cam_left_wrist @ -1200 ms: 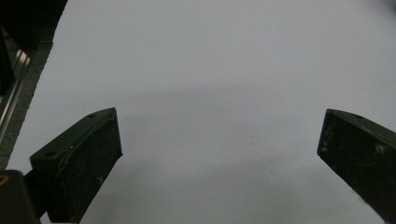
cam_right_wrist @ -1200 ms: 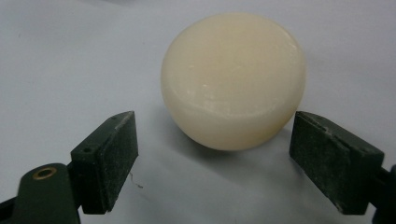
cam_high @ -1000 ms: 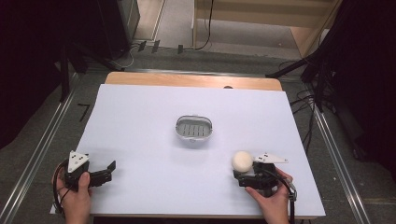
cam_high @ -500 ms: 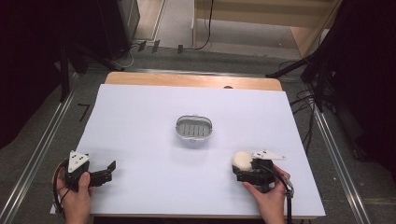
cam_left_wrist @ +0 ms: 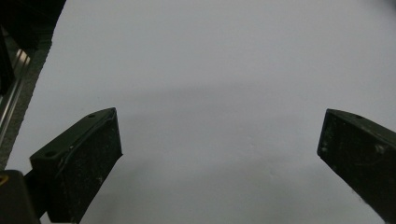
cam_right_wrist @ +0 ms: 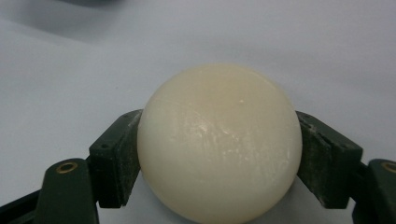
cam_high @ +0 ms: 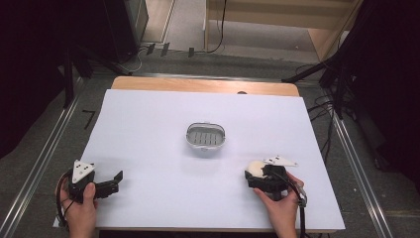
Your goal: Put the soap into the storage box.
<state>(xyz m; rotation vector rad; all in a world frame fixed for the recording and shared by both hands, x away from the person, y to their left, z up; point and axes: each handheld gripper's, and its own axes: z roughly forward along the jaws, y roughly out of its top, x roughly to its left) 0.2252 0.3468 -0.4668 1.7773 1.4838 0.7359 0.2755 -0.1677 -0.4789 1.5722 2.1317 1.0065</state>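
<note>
A grey slotted dish [cam_high: 206, 137] stands at the centre of the white table surface [cam_high: 148, 124]. Cables [cam_high: 322, 106] lie on the floor beyond the table's far right corner.

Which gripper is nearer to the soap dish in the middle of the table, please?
The right gripper, shut on the soap, sits just right of and below the soap dish. The left gripper rests open, far off at the table's near left corner.

white sheet [cam_high: 148, 129] covers wooden table [cam_high: 203, 85], wood edge bare at far side. grey carpet floor [cam_high: 44, 144], metal rails [cam_high: 44, 163] both sides. black cables [cam_high: 324, 114] right. light wood furniture [cam_high: 277, 25] behind. dark surroundings.
</note>
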